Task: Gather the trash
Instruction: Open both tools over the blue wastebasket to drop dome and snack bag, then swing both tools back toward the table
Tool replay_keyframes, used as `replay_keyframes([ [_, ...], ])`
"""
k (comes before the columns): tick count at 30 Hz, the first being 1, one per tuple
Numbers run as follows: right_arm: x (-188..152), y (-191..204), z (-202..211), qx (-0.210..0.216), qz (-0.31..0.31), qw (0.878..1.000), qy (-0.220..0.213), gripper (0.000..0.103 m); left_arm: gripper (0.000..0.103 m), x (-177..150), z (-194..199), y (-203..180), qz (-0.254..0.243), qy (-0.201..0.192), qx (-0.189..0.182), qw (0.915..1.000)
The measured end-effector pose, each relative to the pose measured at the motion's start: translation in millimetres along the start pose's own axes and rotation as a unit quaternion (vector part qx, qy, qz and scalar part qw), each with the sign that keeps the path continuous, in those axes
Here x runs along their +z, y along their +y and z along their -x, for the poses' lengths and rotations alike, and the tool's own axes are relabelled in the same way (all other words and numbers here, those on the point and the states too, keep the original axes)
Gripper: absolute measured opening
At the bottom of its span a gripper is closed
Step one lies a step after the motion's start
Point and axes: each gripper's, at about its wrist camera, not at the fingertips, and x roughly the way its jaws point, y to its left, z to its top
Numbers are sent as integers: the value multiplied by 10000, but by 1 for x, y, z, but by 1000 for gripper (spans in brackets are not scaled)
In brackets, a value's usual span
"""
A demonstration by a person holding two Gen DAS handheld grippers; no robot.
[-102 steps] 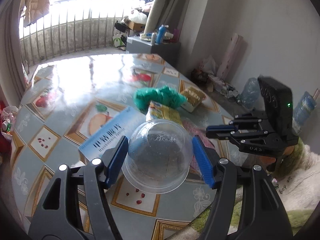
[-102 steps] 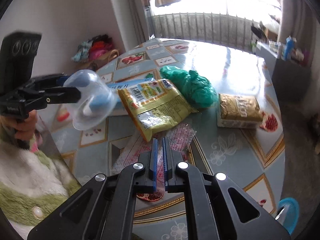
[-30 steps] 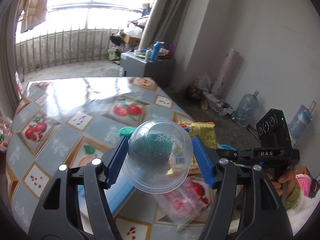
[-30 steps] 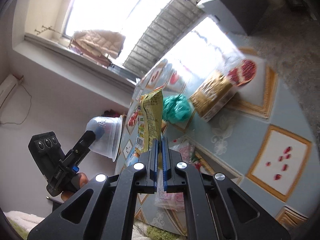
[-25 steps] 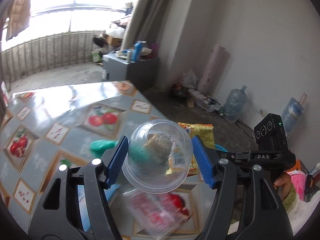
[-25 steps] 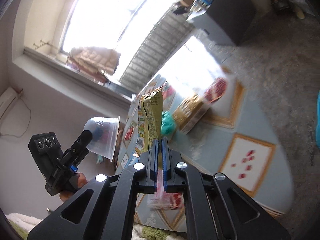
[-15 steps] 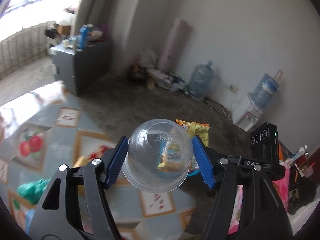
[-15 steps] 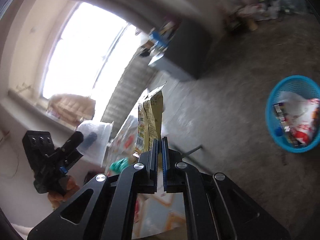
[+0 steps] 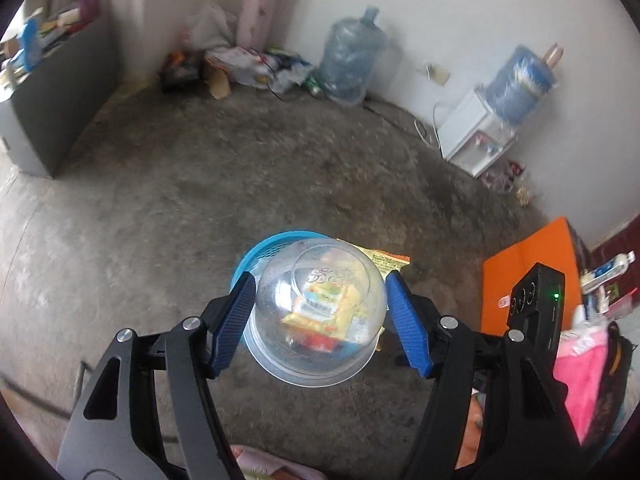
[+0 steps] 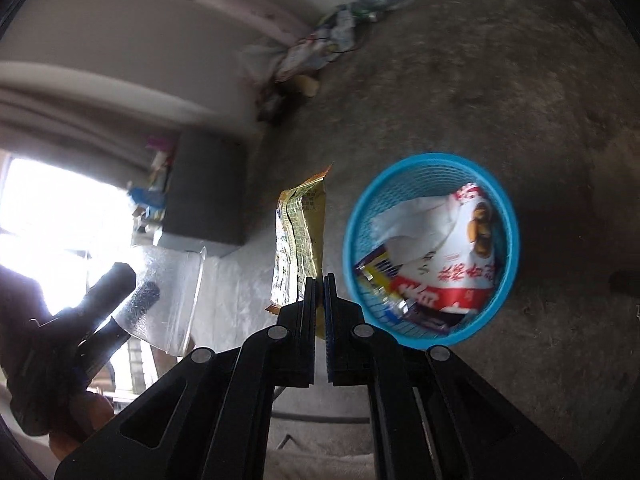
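Wrapper (image 10: 298, 236) in right tongs (image 10: 320, 304) | basket (image 10: 430, 160) contents: right view only

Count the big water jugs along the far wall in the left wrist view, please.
2. One clear water jug stands on the floor by the clutter; one blue jug sits atop the white dispenser further right. Others could be hidden.

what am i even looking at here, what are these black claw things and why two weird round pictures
Those are two handheld grippers, one in each of a person's hands, each with a fisheye camera looking along its fingers; hence two round pictures. The left gripper is clamped on a clear plastic cup. The right gripper pinches a yellow snack wrapper. Both hang above a concrete floor, near a blue mesh basket that already holds wrappers and white paper. The cup and wrapper are not yet in the basket.
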Motion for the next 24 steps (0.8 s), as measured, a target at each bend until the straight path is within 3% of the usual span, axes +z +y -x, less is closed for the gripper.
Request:
replay_keyframes([
  [1, 8, -10, -8, -65, -93, 9999, 23, 5, 64, 1, -14, -2, -33, 72, 7, 10000],
  [3, 17, -29, -33, -157, -325, 9992, 165, 8, 81, 1, -41, -1, 20, 251, 192, 9995],
  [4, 21, -39, -45, -246, -412, 9985, 252, 12, 84, 2, -52, -1, 76, 268, 275, 9992],
  [6, 24, -60, -67, -493, -574, 9965, 357, 35, 84, -2, -65, 2, 184, 304, 381, 9986],
  [9, 19, -81, -79, -801, -884, 9921, 391, 37, 84, -9, -62, 8, 427, 335, 284, 9981],
  [12, 11, -78, -74, -922, -724, 9927, 296, 48, 84, -15, -43, 10, 329, 199, 238, 9990],
  [18, 3, -43, -49, -1411, -10, 9899, -97, 50, 84, -23, 13, 6, 107, -289, 112, 9995],
  [24, -10, 32, -1, -1508, 1220, 9787, -675, 67, 88, -44, 94, 11, 246, -711, -115, 9971],
])
